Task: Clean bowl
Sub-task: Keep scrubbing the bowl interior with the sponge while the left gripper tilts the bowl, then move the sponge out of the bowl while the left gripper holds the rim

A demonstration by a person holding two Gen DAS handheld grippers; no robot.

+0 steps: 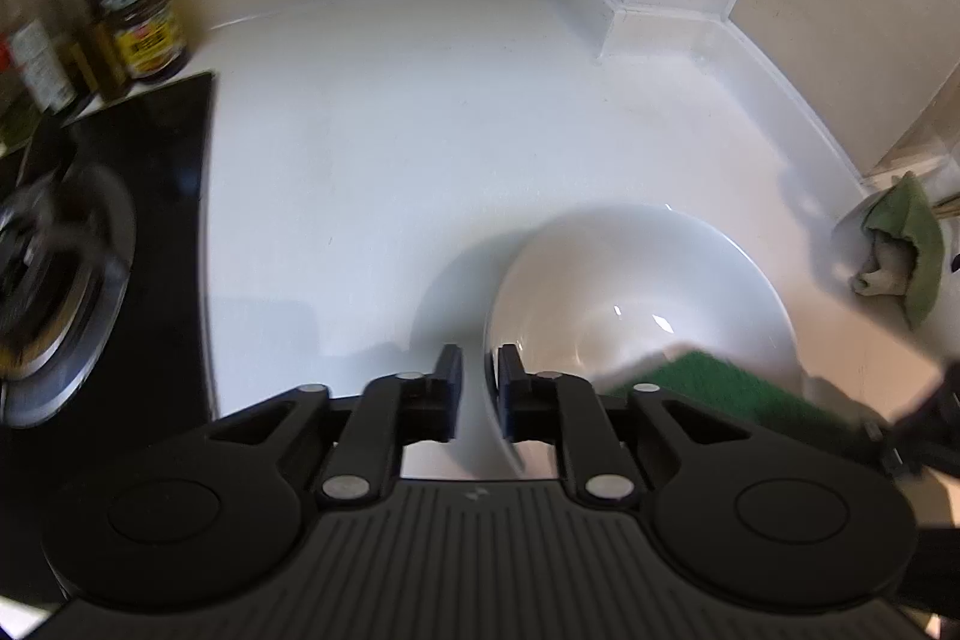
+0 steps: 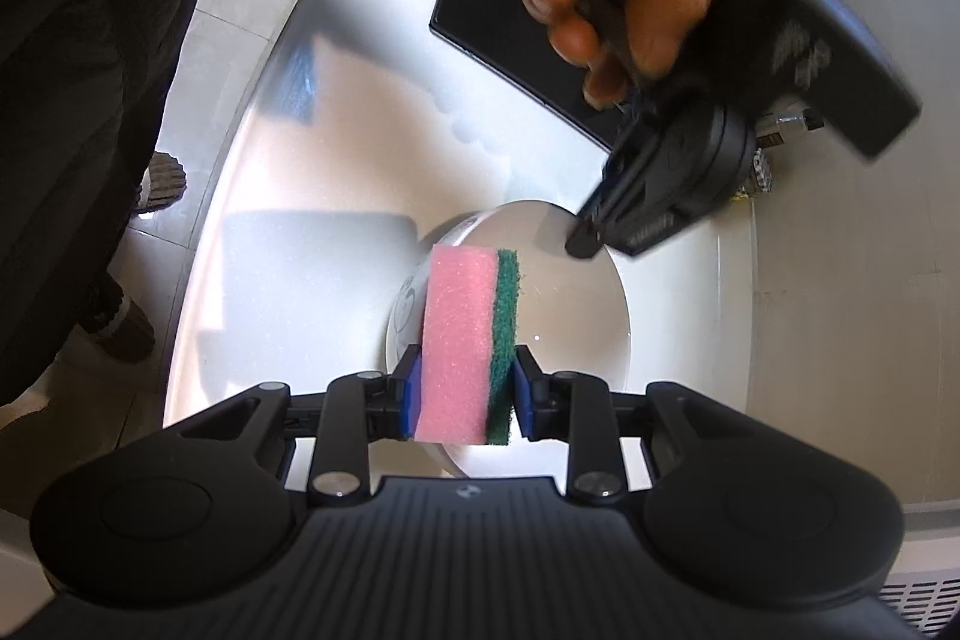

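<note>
Right gripper (image 2: 462,391) clamps sponge (image 2: 471,346), long axis pointing forward over bowl (image 2: 576,316); left gripper (image 1: 478,388) apart, straddling rim.

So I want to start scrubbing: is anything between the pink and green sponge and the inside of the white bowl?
Nothing visible. The pink and green sponge, clamped in the right gripper, hangs just above the white bowl; the left gripper sits at the far rim, off the sponge's path.
</note>
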